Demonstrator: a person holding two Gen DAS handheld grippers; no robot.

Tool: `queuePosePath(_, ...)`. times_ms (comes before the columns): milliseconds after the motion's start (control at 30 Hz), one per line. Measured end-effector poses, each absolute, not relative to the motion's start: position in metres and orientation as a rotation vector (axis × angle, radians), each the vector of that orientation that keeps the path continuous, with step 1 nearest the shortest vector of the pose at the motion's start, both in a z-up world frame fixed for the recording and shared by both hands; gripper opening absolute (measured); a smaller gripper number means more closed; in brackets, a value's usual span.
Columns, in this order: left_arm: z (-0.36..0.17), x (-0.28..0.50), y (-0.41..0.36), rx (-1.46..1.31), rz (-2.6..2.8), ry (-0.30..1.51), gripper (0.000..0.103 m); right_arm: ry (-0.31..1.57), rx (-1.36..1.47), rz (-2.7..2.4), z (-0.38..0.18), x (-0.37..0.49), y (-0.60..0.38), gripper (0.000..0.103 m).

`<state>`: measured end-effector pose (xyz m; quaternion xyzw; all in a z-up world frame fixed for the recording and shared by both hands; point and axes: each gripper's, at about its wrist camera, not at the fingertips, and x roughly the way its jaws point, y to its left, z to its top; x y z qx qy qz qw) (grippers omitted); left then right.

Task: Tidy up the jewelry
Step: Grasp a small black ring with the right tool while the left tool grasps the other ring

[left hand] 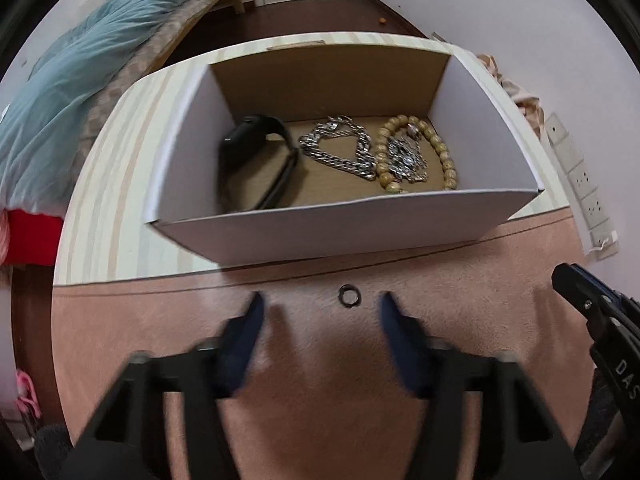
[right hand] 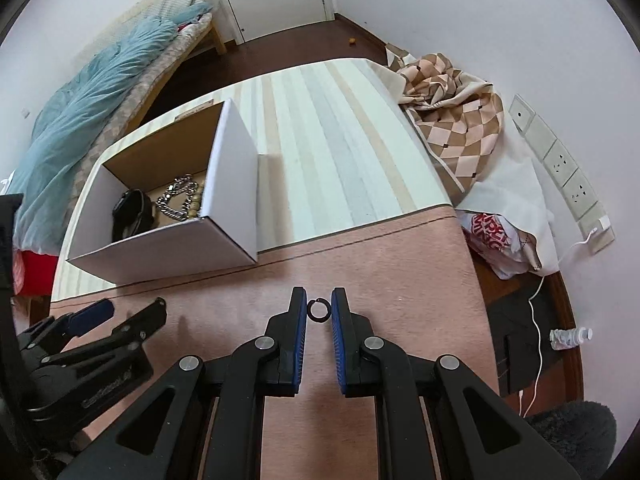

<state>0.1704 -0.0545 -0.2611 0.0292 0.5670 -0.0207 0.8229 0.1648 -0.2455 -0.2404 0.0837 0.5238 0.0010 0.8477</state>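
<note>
A small dark ring point(left hand: 349, 295) lies on the pink cloth, also seen in the right wrist view point(right hand: 319, 310). My right gripper point(right hand: 319, 300) straddles it with fingers narrowly apart, each pad just beside the ring, not pressing it. My left gripper point(left hand: 322, 308) is open wide and empty, just short of the ring. The white cardboard box point(left hand: 320, 232) holds a black watch band point(left hand: 260, 160), a silver chain point(left hand: 340, 152) and a beaded bracelet point(left hand: 448, 160) with more chain inside it.
The box point(right hand: 168, 252) stands on a striped tabletop point(right hand: 340, 160). A checked cloth point(right hand: 456, 120) and a plastic bag point(right hand: 492, 236) lie at the right edge. A bed with a blue blanket point(right hand: 92, 104) is at the left. Wall sockets point(right hand: 568, 184) are at the right.
</note>
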Motion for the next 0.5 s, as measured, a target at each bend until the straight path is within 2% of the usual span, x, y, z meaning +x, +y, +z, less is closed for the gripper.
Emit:
queuePosePath(33,-0.263,0.171,-0.056,0.064,-0.046,1.21,0.025,1.106,0.178,0.001,-0.241,0.164,-0.247,0.013)
queuePosePath(167,-0.266,0.17,-0.06,0.068,-0.063,1.19,0.01,1.109,0.188,-0.001,-0.244,0.164,-0.25,0.013)
queuePosePath(500,-0.256,0.168,-0.059,0.073,-0.078,1.132,0.009,1.089,0.191,0.026,-0.232,0.163,-0.247,0.013)
